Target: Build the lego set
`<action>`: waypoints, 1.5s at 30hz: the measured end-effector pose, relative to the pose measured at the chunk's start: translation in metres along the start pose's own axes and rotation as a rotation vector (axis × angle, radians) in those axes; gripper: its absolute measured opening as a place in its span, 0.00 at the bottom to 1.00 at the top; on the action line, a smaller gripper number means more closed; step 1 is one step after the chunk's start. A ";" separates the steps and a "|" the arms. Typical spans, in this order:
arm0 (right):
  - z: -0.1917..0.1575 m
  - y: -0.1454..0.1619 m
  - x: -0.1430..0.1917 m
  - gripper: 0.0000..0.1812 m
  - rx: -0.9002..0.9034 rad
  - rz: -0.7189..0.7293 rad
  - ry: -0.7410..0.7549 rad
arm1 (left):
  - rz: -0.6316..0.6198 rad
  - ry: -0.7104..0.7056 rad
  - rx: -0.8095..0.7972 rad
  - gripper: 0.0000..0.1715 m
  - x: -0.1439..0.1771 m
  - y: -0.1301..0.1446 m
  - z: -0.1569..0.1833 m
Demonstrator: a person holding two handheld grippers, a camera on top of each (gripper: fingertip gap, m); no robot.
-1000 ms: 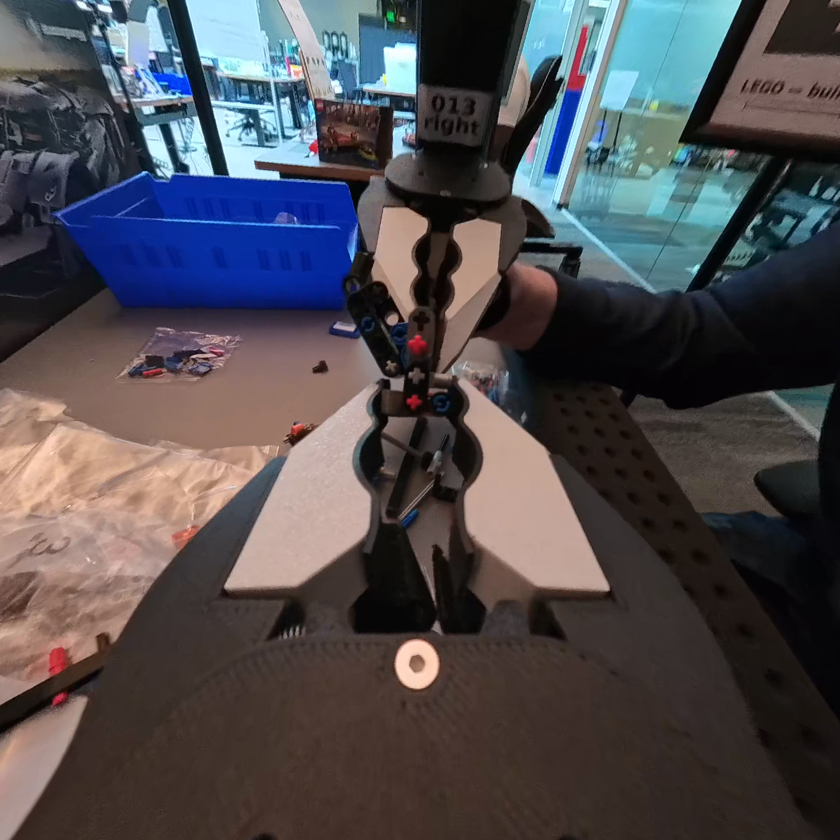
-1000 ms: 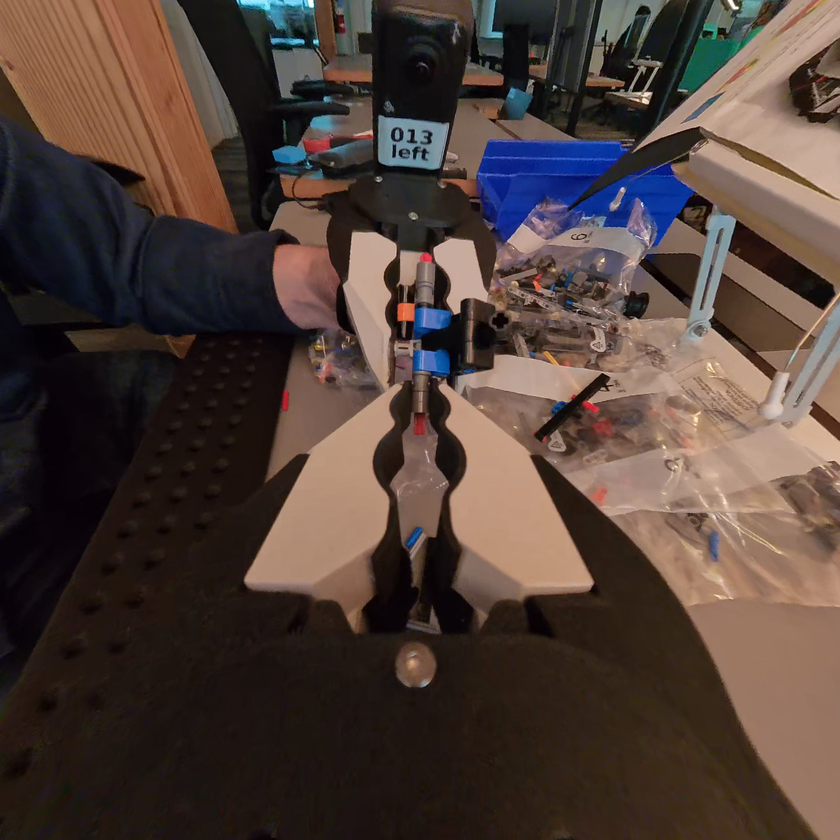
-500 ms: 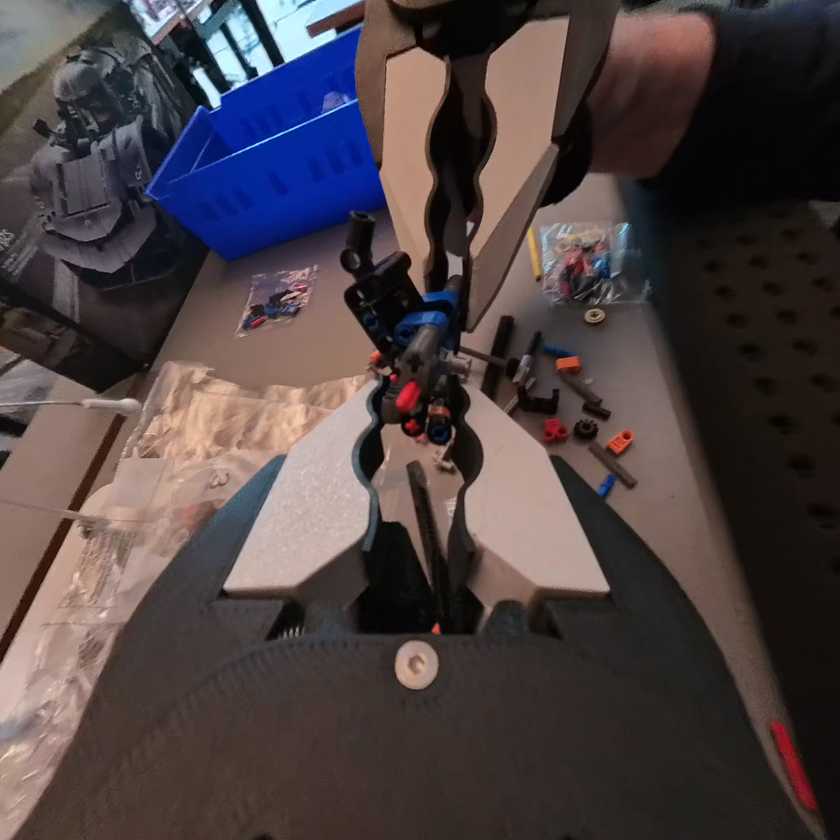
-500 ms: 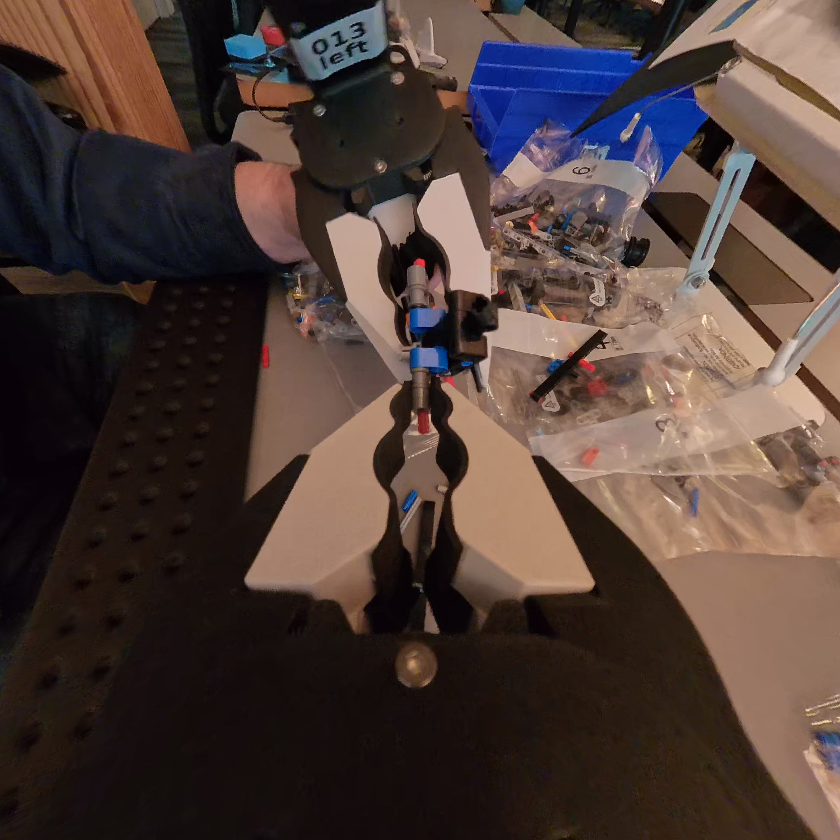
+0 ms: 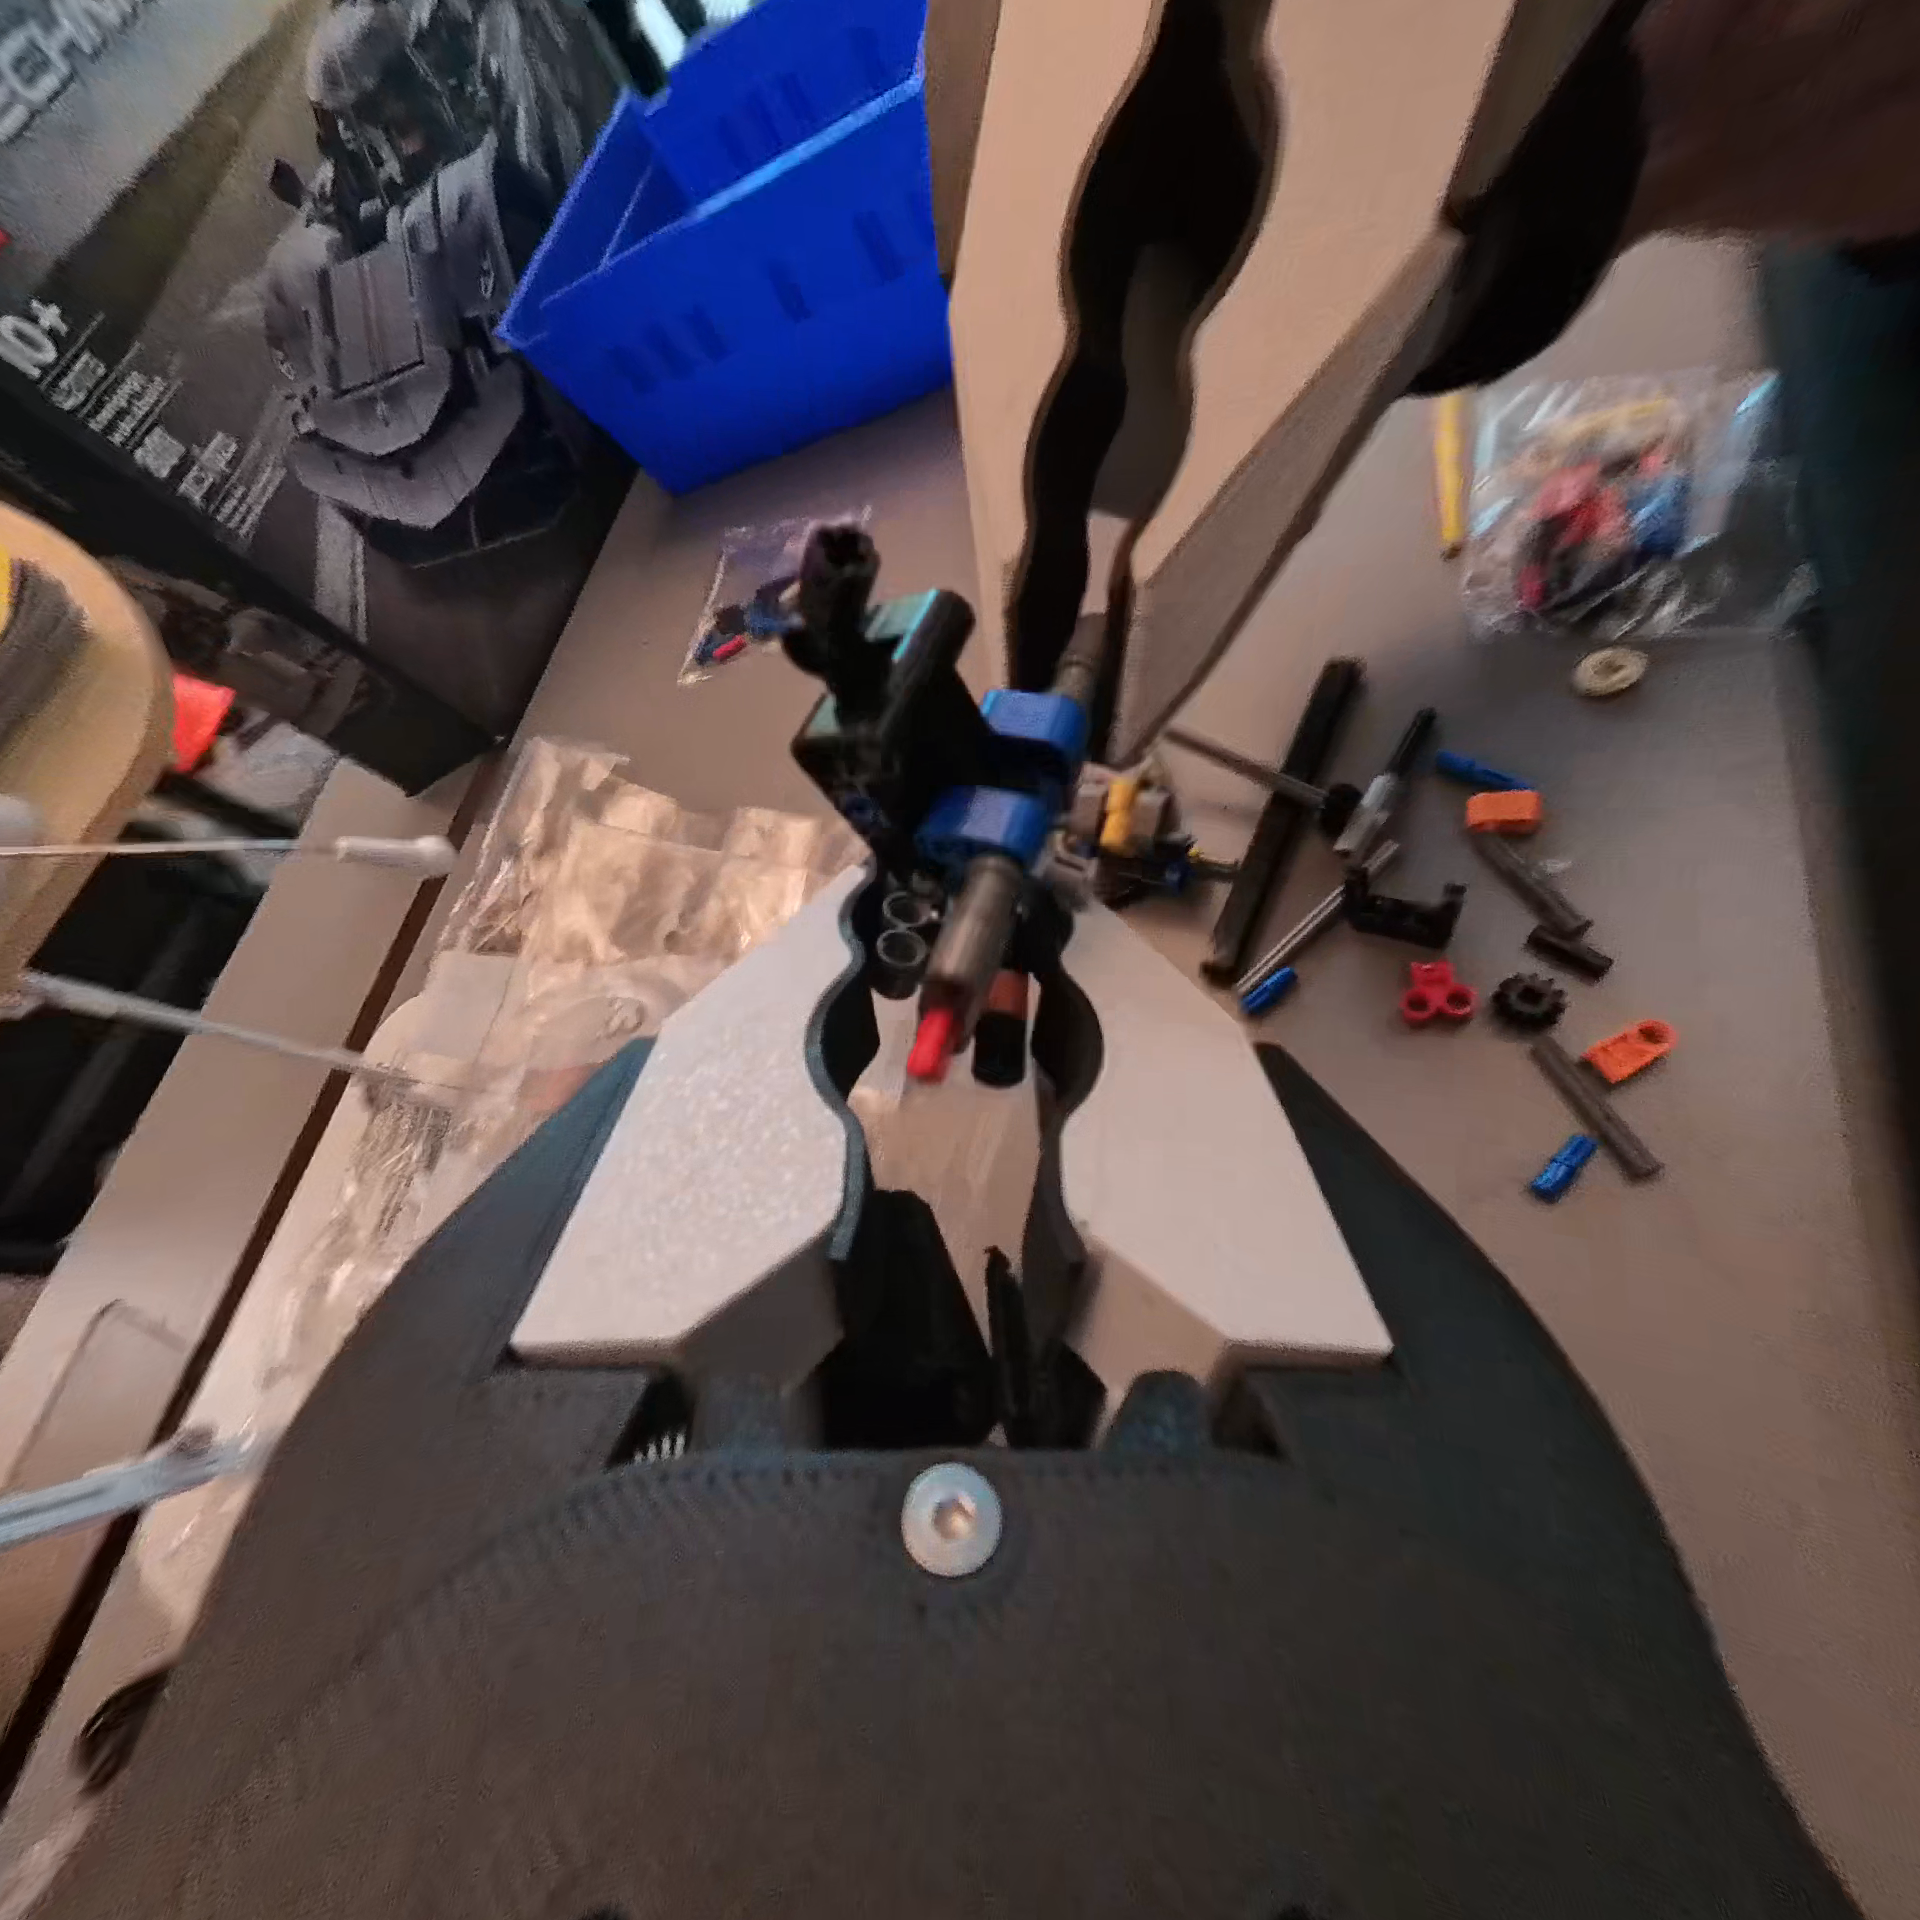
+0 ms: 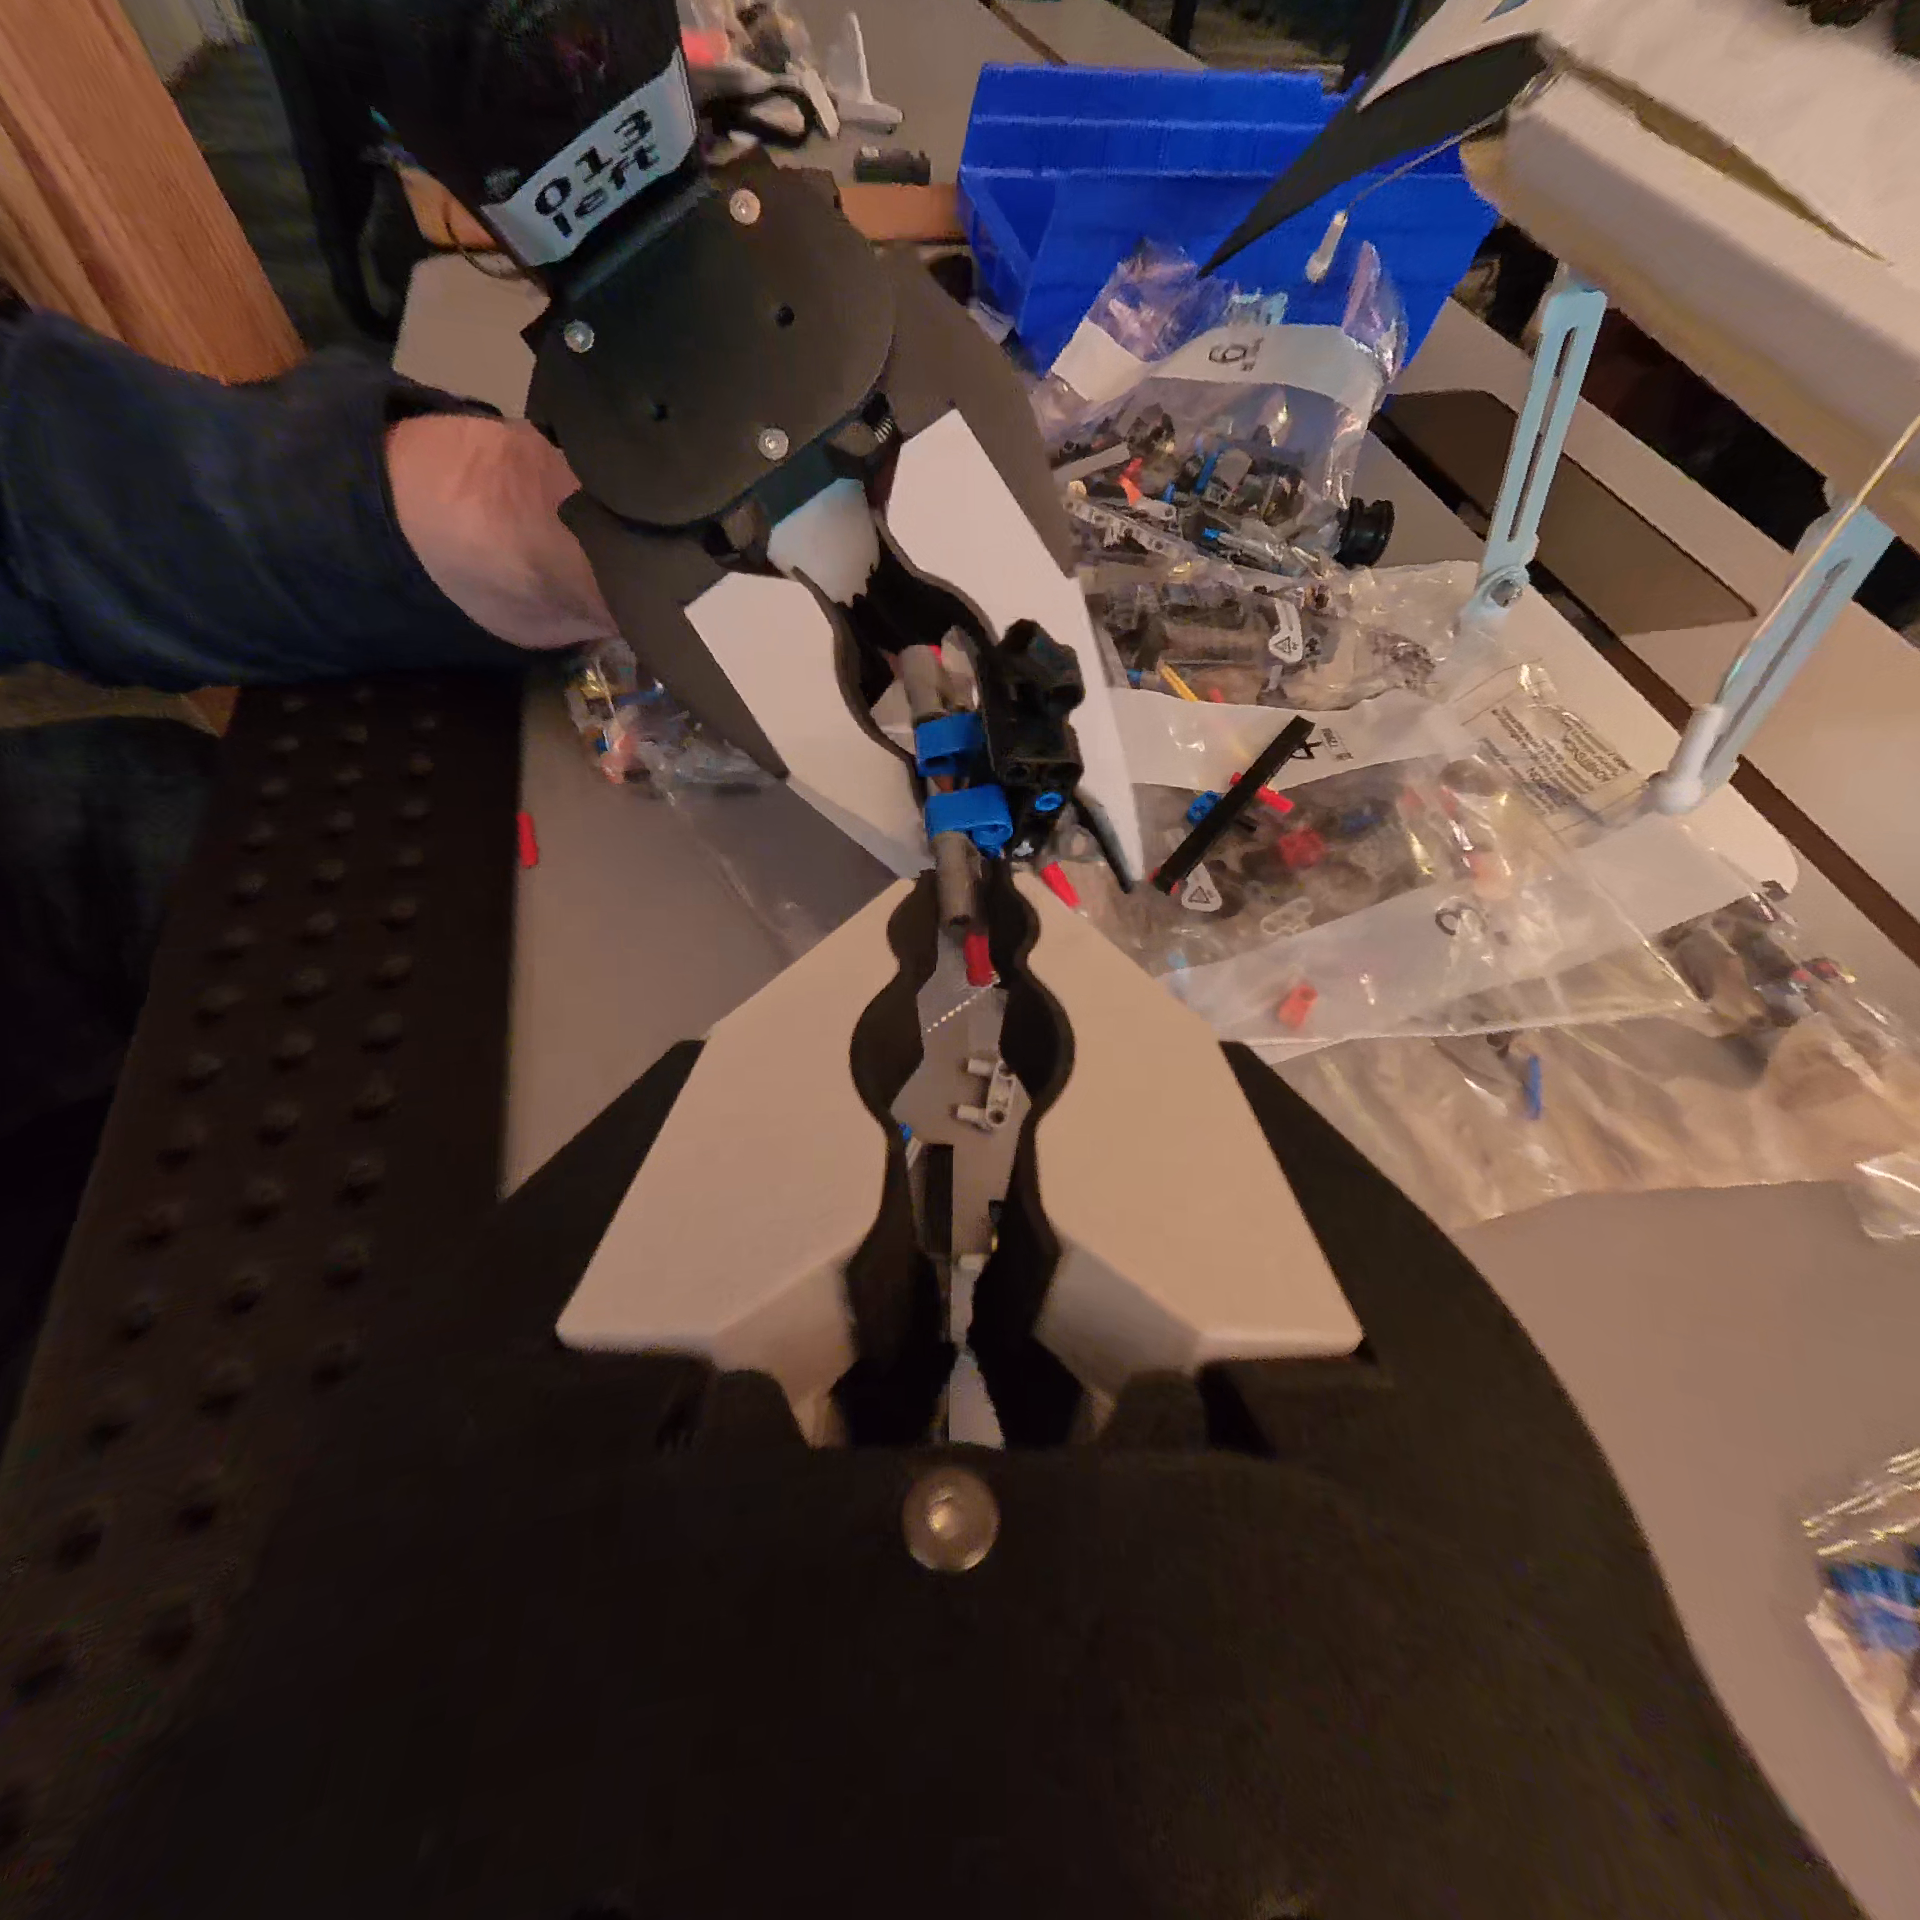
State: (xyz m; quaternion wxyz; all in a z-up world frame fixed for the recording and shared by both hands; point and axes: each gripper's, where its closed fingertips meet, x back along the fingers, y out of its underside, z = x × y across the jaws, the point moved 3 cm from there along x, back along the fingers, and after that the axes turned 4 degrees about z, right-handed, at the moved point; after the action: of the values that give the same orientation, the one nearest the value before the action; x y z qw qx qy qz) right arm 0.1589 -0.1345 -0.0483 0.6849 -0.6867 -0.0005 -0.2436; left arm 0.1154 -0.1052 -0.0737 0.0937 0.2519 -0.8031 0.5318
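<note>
A grey table (image 5: pixel 1714 1299) is seen strewn with unopened part bags (image 6: pixel 1226 488) beside a blue bin (image 5: pixel 748 301) — most of the set is judged unbuilt. Loose pieces (image 5: pixel 1496 935) are laid out near the right edge. Only a small sub-assembly (image 5: pixel 935 790) of black beams, blue connectors and a grey axle is finished; it is held above the table. It is pinched by the left gripper (image 5: pixel 951 977) at one end, and the axle's far end is clamped by the right gripper (image 6: pixel 961 914) — a joining step is presumed.
</note>
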 end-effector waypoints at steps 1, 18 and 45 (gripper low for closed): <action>0.000 -0.002 0.005 0.04 0.000 0.018 -0.019 | 0.047 0.047 0.016 0.15 0.003 -0.007 0.004; -0.006 0.016 0.002 0.03 0.097 -0.108 -0.041 | 0.136 0.170 0.000 0.16 0.032 -0.015 0.009; 0.009 0.027 0.051 0.03 0.055 -0.035 -0.052 | 0.556 0.207 0.351 0.03 0.096 -0.040 -0.031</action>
State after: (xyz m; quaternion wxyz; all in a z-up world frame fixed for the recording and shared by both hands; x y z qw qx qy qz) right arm 0.2157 -0.1452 -0.0557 0.6989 -0.6735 -0.0368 -0.2377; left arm 0.0500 -0.1189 0.0114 -0.0187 -0.0196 -0.7236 0.6897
